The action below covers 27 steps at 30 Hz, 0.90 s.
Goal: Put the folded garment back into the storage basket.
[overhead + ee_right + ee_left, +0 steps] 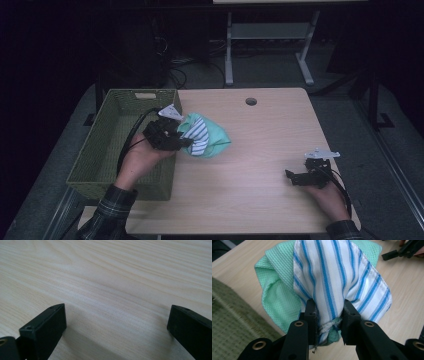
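My left gripper (pixel 186 142) is shut on a bundle of two cloths: a white one with blue stripes (pixel 332 277) and a green waffle-weave one (pixel 277 287). Both black jaws pinch the bunched fabric between them, and my left gripper (pixel 329 315) holds the bundle (pixel 205 136) over the table just right of the woven basket (pixel 117 102). My right gripper (pixel 291 176) rests near the table's right front edge, held in a hand. Its jaws (pixel 115 322) stand wide open over bare wood with nothing between them.
The green woven basket sits at the table's left edge, partly overhanging it. A round cable hole (pixel 251 101) lies at the table's far side. Behind the table stand a white desk frame (pixel 270 35) and cables on the floor.
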Motion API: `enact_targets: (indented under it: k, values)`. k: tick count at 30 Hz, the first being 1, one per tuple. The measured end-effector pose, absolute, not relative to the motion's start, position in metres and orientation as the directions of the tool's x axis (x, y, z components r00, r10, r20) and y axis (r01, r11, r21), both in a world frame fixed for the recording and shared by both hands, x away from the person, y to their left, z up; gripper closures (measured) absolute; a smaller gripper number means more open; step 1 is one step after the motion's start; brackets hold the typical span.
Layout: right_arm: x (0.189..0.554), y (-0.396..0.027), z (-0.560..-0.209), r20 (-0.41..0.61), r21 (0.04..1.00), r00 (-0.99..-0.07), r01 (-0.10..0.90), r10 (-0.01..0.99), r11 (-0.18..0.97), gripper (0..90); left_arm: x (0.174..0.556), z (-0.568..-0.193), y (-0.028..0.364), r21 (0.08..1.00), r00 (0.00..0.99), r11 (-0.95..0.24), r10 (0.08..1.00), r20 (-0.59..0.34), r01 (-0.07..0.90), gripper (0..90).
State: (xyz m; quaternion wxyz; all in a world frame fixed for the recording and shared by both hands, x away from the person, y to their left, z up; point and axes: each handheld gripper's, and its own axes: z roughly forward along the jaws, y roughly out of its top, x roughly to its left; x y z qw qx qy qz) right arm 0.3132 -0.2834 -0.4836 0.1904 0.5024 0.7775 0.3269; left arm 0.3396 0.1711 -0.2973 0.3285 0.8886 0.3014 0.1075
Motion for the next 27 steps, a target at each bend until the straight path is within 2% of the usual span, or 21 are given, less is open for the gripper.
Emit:
enact_targets:
  k: [27]
  values:
    - [0.313,-0.283,-0.484,0.032,0.700,-0.422,0.657,0.906,0.281,1.8,0.341,-0.289,0.245,0.667,0.665,-0.507,0.746,0.023,0.546,70.1]
